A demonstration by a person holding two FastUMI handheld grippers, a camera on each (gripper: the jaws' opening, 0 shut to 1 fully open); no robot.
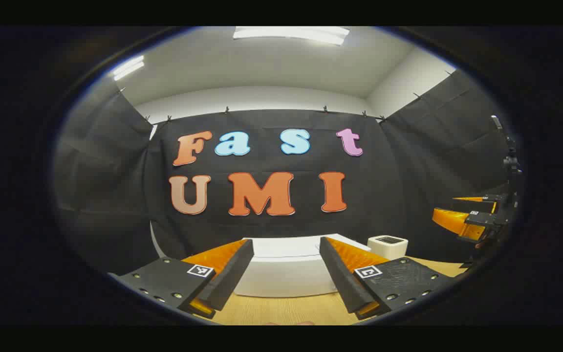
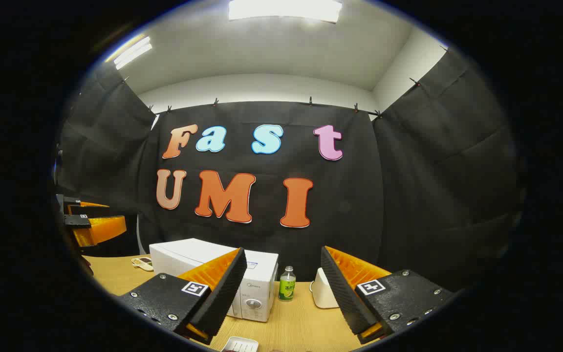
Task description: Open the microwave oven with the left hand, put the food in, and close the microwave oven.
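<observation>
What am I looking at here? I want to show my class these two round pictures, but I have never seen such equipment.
A person holds a pair of hand-held tongs in each hand; a camera rides on each pair. The left gripper view looks past the left tongs, open and empty, at a white microwave oven on a wooden table. The right gripper view looks past the right tongs, also open and empty. It shows the microwave's closed door with a dial, a small green bottle, a white box and a white dish at the table's near edge.

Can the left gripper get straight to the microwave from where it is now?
Probably yes. The left gripper has its jaws open, and the microwave sits directly ahead with nothing between them.
</observation>
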